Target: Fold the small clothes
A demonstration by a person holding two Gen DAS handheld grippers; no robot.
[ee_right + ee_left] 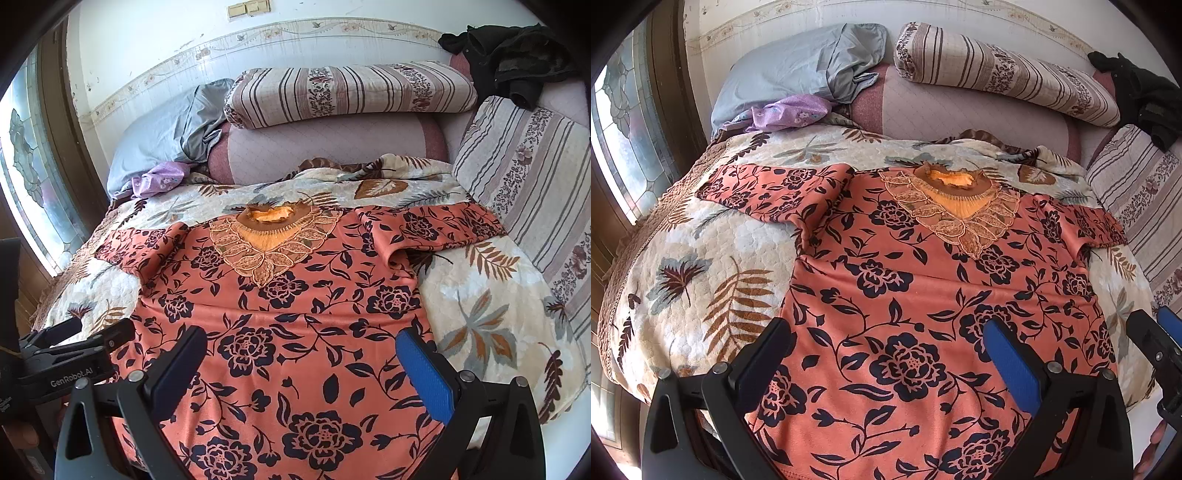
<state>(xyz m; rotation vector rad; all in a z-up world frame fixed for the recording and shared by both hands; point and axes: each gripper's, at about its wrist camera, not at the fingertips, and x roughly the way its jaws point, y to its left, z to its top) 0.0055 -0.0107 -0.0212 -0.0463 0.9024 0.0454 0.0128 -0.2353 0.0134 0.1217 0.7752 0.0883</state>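
Observation:
An orange top with dark flower print and a lace neckline (923, 280) lies face up, spread flat on a leaf-patterned quilt (701, 266), with both short sleeves out to the sides. My left gripper (890, 350) hangs open just above the lower left part of the top, nothing between its fingers. In the right wrist view the same top (288, 317) fills the middle, and my right gripper (303, 358) is open above its lower right part. Each gripper shows at the edge of the other's view: the right gripper (1158, 328) and the left gripper (92, 332).
A grey-blue pillow (798, 70) and a purple cloth (790, 114) lie at the head of the bed. A striped bolster (1004, 70) rests on a pink headrest, with a black garment (509, 62) behind it. A striped cushion (524, 162) borders the right side, a window (624, 147) the left.

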